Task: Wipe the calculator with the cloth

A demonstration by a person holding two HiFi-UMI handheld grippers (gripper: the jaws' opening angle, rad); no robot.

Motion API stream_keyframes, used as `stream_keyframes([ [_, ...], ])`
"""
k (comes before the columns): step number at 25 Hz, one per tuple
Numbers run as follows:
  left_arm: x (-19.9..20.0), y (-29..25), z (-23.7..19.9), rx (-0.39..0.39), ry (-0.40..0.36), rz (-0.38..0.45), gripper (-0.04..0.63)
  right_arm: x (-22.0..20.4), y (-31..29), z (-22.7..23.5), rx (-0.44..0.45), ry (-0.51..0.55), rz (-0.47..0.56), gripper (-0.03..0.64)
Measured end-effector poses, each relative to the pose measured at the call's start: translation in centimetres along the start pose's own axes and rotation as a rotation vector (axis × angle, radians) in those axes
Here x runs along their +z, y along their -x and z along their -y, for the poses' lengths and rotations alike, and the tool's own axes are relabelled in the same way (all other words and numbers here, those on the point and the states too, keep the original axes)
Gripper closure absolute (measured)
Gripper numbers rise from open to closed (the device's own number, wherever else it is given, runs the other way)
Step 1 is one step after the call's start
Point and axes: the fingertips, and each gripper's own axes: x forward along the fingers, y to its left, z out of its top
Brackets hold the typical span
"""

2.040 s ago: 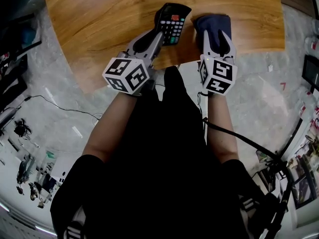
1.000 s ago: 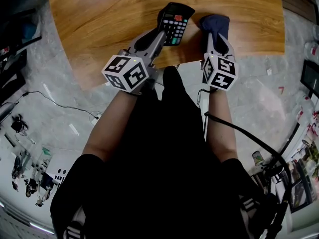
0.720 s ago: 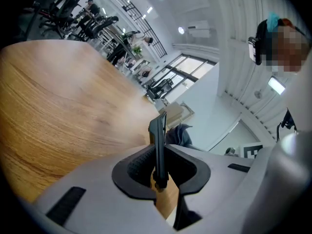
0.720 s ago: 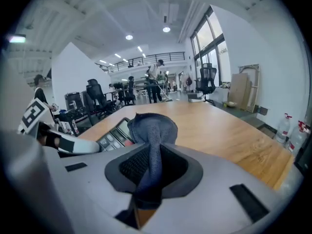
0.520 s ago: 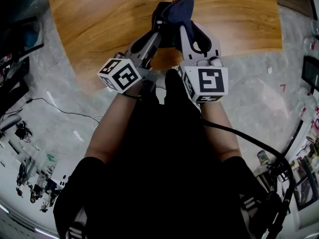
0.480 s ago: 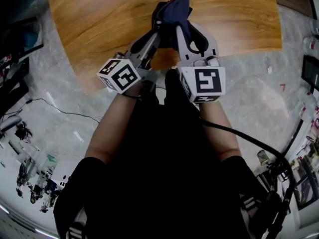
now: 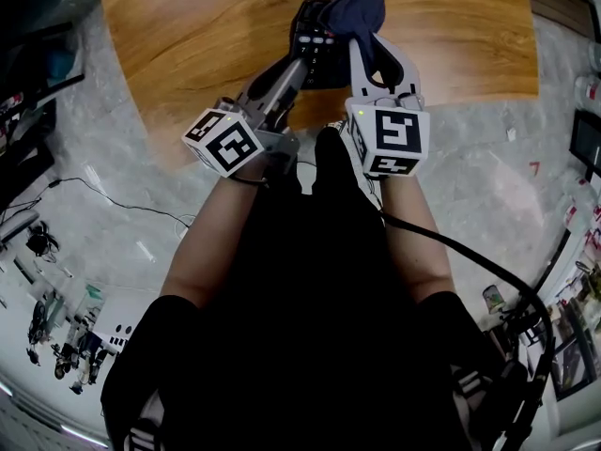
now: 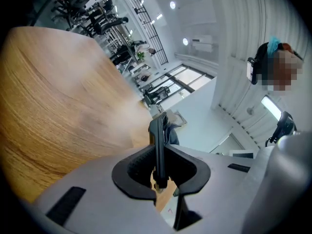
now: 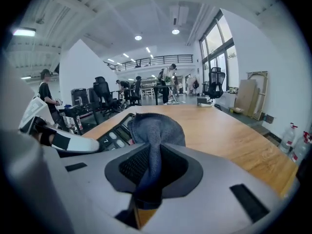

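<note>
A black calculator (image 7: 314,53) is held off the wooden table (image 7: 197,26) by its near edge, with my left gripper (image 7: 299,64) shut on it. In the left gripper view the calculator (image 8: 158,143) stands edge-on between the jaws of my left gripper (image 8: 159,165). My right gripper (image 7: 362,38) is shut on a dark blue cloth (image 7: 355,9), which rests against the calculator's far right part. In the right gripper view my right gripper (image 9: 150,177) pinches the cloth (image 9: 155,129), bunched over the calculator's keys (image 9: 113,135). The calculator's display is hidden by the cloth.
The table's curved front edge (image 7: 169,148) lies just before the person's lap. Grey floor with a black cable (image 7: 113,200) is at the left, another cable (image 7: 470,266) at the right. A finger of the left gripper (image 9: 63,141) shows beside the calculator.
The right gripper carried the cloth up and left from the table onto the calculator, then shifted it slightly right, baring some keys. The left gripper lifted the calculator a little.
</note>
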Motion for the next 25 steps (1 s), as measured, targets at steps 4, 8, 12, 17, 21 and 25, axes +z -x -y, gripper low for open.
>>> stream_keyframes([
  [4,0.5,0.3,-0.2,-0.002,0.016,0.016,0.526,-0.5,0.1,0.0,-0.005,-0.008,-0.015,0.551],
  [8,1.3,0.6,-0.2,0.005,0.029,0.030,0.526,0.1,1.0,-3.4,0.059,-0.002,-0.007,0.551],
  [12,2.2,0.8,0.4,0.006,0.027,0.046,0.526,1.1,2.6,-7.7,0.159,0.018,0.004,0.551],
  [17,2.9,0.9,1.4,-0.004,0.031,0.064,0.526,1.6,4.5,-9.5,0.215,0.049,0.016,0.551],
  [21,3.3,0.9,1.4,-0.013,0.030,0.063,0.526,0.8,4.5,-8.9,0.203,0.049,-0.003,0.551],
  [25,2.9,0.9,2.0,-0.025,0.038,0.064,0.526,-0.7,4.5,-5.7,0.116,0.019,-0.037,0.551],
])
